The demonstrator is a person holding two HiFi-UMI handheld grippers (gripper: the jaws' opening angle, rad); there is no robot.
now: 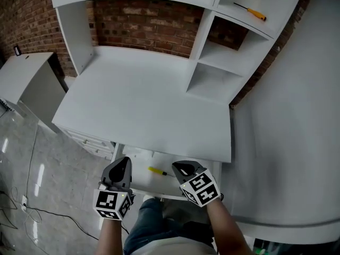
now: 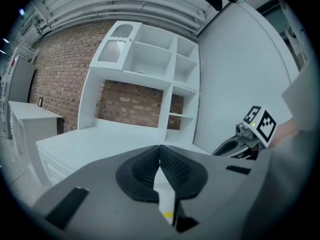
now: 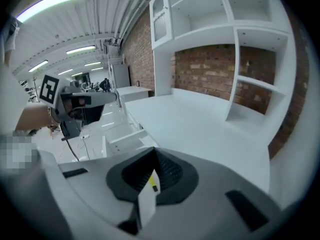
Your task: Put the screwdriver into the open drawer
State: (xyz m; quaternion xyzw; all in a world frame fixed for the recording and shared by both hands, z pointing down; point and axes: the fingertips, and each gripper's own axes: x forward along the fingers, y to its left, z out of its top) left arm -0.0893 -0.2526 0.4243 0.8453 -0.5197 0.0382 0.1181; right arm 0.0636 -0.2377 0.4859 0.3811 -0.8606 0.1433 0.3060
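A small yellow-handled screwdriver (image 1: 158, 171) lies loose on the floor of the open white drawer (image 1: 141, 180) under the desk's front edge. My left gripper (image 1: 124, 160) hovers at the drawer's left side, tips together, holding nothing. To the screwdriver's right, my right gripper (image 1: 178, 168) is over the drawer, shut and empty. A sliver of yellow screwdriver (image 3: 153, 183) shows behind my right gripper (image 3: 154, 149) in the right gripper view. The left gripper view shows my left gripper (image 2: 159, 146) with its tips touching. A second, orange-handled screwdriver (image 1: 254, 11) rests on the upper right shelf.
The white desk top (image 1: 149, 108) spreads ahead, with a shelf unit (image 1: 223, 62) at its right and a brick wall (image 1: 149, 25) behind. A white cabinet (image 1: 26, 84) stands to the left. Cables (image 1: 32, 211) trail over the grey floor. The person's legs are below the drawer.
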